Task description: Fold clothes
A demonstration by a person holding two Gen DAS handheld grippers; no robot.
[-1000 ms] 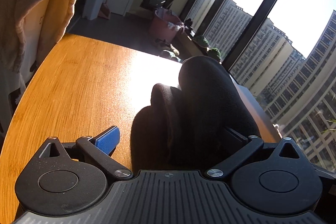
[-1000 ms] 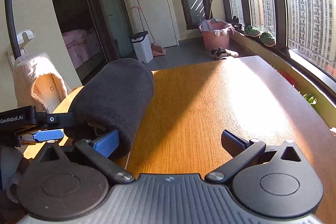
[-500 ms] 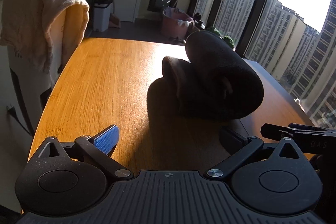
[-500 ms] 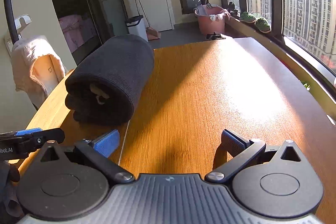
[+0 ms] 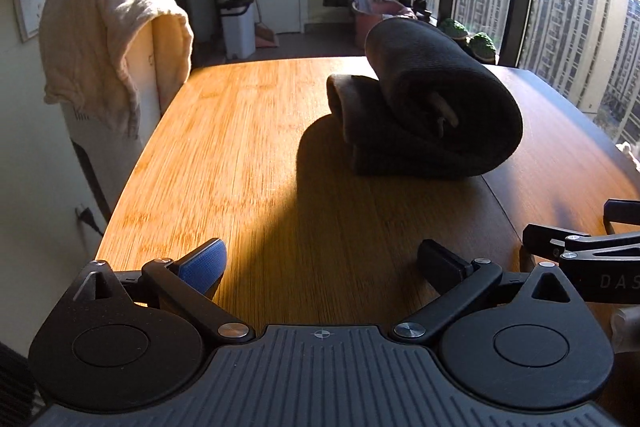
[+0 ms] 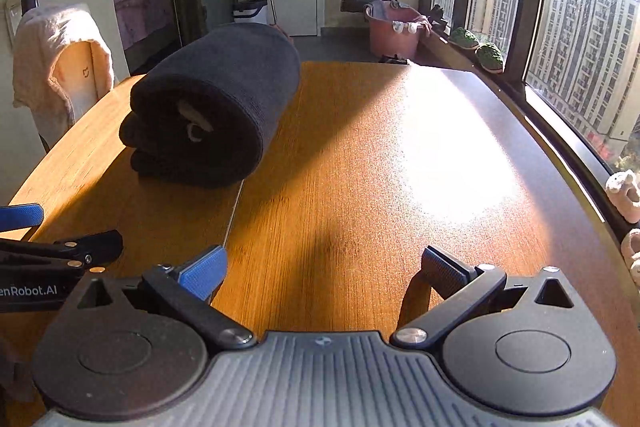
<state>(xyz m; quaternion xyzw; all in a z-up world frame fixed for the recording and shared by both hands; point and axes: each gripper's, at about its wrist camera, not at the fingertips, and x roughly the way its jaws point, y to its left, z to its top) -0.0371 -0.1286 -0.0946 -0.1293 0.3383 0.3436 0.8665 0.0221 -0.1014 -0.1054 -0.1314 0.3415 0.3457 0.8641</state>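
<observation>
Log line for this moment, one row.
left gripper: open, empty | right gripper: open, empty | dark garment: folded bundle on table, untouched

You had the dark garment (image 5: 432, 111) lying on the wooden table (image 5: 248, 147), folded and rolled into a thick bundle. Its rounded roll sat on top of flatter folded layers, and the open end faced you, with a pale tag or label showing inside the folds. It rested on the table's left part, beside the seam in the tabletop, half lit by sun.
</observation>
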